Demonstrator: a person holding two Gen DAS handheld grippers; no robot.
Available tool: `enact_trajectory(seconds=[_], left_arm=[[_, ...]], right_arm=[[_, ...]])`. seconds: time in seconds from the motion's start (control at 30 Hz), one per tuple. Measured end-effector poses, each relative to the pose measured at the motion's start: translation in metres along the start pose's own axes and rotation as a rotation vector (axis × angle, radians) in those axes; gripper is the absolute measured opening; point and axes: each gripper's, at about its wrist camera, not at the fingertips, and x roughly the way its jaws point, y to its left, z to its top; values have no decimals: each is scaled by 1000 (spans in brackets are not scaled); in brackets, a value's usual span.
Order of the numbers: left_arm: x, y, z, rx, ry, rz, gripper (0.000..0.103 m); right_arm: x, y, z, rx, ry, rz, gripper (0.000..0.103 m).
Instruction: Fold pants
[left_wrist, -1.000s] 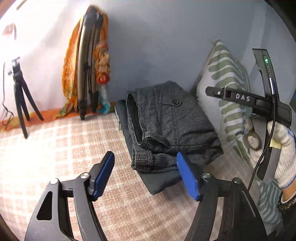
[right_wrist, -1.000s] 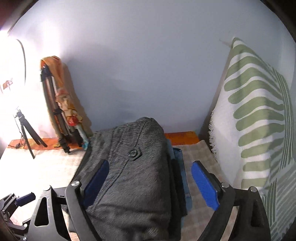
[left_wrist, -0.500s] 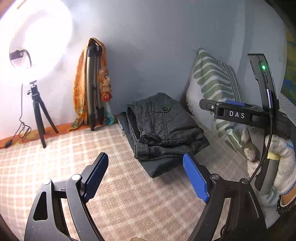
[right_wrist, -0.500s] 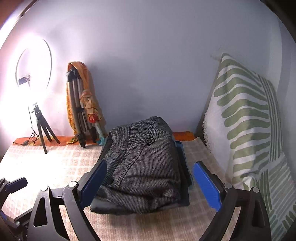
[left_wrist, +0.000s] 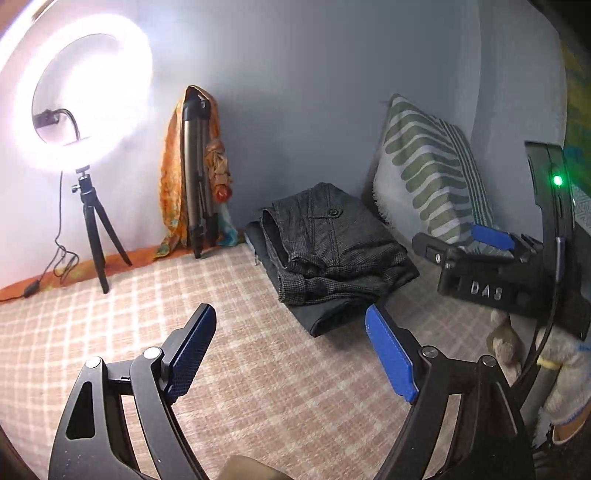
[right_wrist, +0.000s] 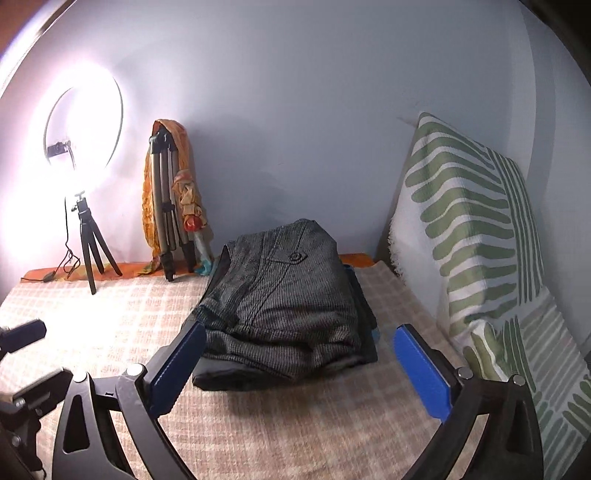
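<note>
The grey checked pants (left_wrist: 332, 247) lie folded on top of a stack of dark folded clothes at the far right of the checked bed cover; in the right wrist view the pants (right_wrist: 288, 291) lie just ahead. My left gripper (left_wrist: 291, 343) is open and empty, held above the cover well short of the stack. My right gripper (right_wrist: 299, 354) is open and empty, with its fingers either side of the stack's near edge but back from it. The right gripper also shows at the right edge of the left wrist view (left_wrist: 491, 236), held in a gloved hand.
A green-striped pillow (right_wrist: 469, 229) leans on the wall right of the stack. A lit ring light on a small tripod (left_wrist: 92, 229) stands at the back left. A folded tripod draped with orange cloth (left_wrist: 195, 173) leans on the wall.
Both grippers have drawn back from the folded stack and risen, so the pants look smaller and farther. The ring light has come into view. Both grippers stay open.
</note>
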Motion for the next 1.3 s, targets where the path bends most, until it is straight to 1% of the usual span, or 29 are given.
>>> enact_trajectory(seconds=[0.1, 0.13, 0.17, 0.2, 0.33, 0.47, 0.6, 0.87, 1.0, 1.1, 1.3], left_arm=[[-4, 2, -1, -9, -5, 1, 84], [-4, 3, -1, -11, -5, 3, 85], [-4, 3, -1, -11, -4, 9, 90], [-5, 3, -2, -10, -6, 15, 91], [-3, 3, -5, 7, -7, 29, 91], [2, 1, -5, -3, 24, 31, 91], [4, 1, -5, -9, 33, 48, 91], [6, 1, -7, -4, 48, 51, 91], [5, 0, -9, 5, 42, 64, 91], [1, 0, -11, 14, 22, 75, 91], [-3, 4, -11, 2, -7, 87, 91]], right_arm=[[-3, 2, -8, 21, 2, 0, 103], [-4, 3, -11, 25, 0, -3, 103], [-5, 4, -14, 22, -3, -8, 103], [-5, 5, -16, 18, -5, -12, 103], [-5, 4, -22, 15, -2, -6, 103], [-7, 2, -23, 21, -10, -8, 103], [-9, 0, -22, 31, -22, -12, 103], [-8, -12, -21, 89, -22, -1, 103], [-9, -14, -21, 92, -24, -4, 103], [-9, -13, -22, 80, -26, -8, 103], [-9, -10, -22, 78, -28, -1, 103]])
